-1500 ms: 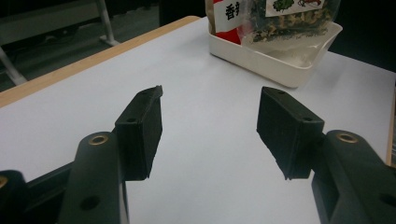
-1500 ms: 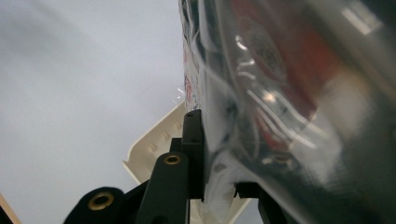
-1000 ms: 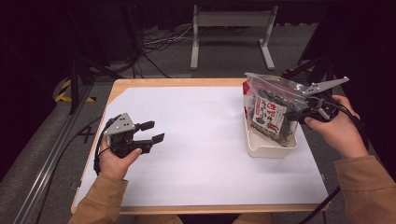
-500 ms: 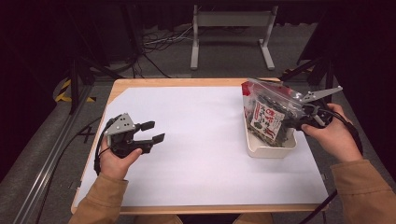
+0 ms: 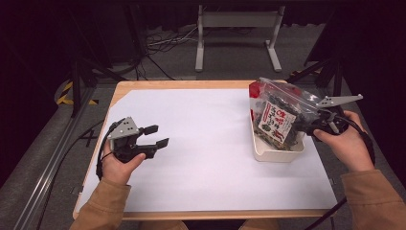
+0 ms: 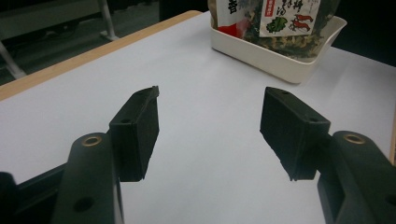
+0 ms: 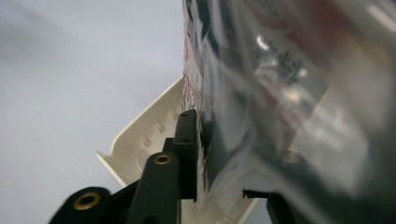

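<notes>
While our right gripper (image 5: 306,125) pinches the clear plastic bag (image 5: 280,115) at its right edge, the bag stands in the white tray (image 5: 277,152) at the right side of the counter (image 5: 201,143). In the right gripper view one of the fingers (image 7: 187,140) presses the film; the other is mostly hidden behind it, so we judge the grip closed on the bag rather than see it fully. Our left gripper (image 5: 152,138) hovers over the bare counter, fingers spread, empty. The bag looks light, soft and crinkly, likely slippery; we would hold the upper seam, not the filled belly. We count one bag, one tray, two grippers.
</notes>
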The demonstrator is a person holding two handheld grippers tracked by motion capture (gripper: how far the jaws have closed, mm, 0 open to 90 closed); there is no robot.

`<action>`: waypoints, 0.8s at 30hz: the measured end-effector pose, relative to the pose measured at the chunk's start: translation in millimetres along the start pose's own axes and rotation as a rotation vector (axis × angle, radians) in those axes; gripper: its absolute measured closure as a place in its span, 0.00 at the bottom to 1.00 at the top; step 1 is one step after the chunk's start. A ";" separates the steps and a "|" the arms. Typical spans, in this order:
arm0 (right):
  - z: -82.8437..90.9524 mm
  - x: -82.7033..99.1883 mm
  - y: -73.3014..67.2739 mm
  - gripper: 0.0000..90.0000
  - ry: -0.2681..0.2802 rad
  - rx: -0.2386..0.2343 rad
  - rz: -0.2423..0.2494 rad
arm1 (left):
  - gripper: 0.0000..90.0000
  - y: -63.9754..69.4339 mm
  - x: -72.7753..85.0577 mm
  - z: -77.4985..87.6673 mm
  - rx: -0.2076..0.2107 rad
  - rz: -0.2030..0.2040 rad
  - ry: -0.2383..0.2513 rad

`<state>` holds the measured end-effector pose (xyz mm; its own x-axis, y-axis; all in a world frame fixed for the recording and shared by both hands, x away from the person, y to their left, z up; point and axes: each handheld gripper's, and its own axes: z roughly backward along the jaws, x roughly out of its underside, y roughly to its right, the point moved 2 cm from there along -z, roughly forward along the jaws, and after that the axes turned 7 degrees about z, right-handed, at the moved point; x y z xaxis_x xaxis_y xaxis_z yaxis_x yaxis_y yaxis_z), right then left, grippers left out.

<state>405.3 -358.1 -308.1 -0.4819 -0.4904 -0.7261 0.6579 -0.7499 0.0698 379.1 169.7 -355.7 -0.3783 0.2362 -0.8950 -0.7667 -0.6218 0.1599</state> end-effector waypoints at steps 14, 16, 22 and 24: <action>26.3 16.2 -11.6 0.40 0.187 0.074 0.000 | 0.40 2.0 16.6 16.1 -0.002 -0.005 0.032; 29.5 19.4 -15.3 0.39 0.207 0.072 -0.002 | 0.40 2.5 19.0 20.0 -0.003 -0.001 0.035; 37.2 30.8 -26.1 0.38 0.264 0.085 -0.011 | 0.37 2.3 28.8 33.4 -0.008 0.003 0.049; 38.1 32.6 -27.2 0.38 0.273 0.090 -0.011 | 0.37 2.1 29.9 34.8 -0.008 0.006 0.050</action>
<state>349.7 -370.6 -307.6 -0.3070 -0.3534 -0.8837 0.5939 -0.7967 0.1123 348.2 201.4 -367.6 -0.3563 0.1951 -0.9138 -0.7601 -0.6293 0.1620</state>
